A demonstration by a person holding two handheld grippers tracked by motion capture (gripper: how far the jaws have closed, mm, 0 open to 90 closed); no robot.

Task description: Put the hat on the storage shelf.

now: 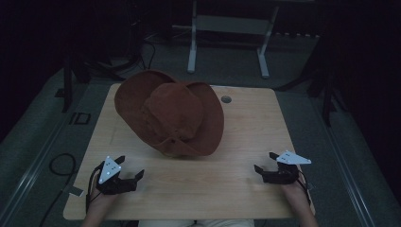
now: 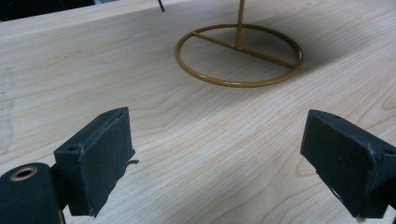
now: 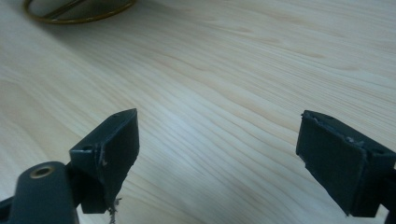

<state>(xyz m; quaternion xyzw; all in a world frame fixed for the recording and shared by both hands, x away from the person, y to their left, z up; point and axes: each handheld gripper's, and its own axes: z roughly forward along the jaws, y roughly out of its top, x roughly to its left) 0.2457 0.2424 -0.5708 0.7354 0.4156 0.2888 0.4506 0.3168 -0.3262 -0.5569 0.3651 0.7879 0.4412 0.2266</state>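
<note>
A brown wide-brimmed hat (image 1: 172, 113) sits raised over the middle of the wooden table (image 1: 236, 137), on a stand whose brass ring base (image 2: 239, 55) rests on the wood. That ring's edge (image 3: 79, 11) also shows at the top left of the right gripper view. My left gripper (image 1: 131, 169) rests near the front left edge, jaws wide apart with nothing between them. My right gripper (image 1: 265, 161) lies near the front right, open and empty too. Both sit well short of the hat.
A round cable hole (image 1: 226, 99) lies in the table behind the hat. White desk legs (image 1: 192, 52) stand on the dark floor beyond the table. Cables (image 1: 61, 163) loop on the floor at left. Bare wood stretches between the two grippers.
</note>
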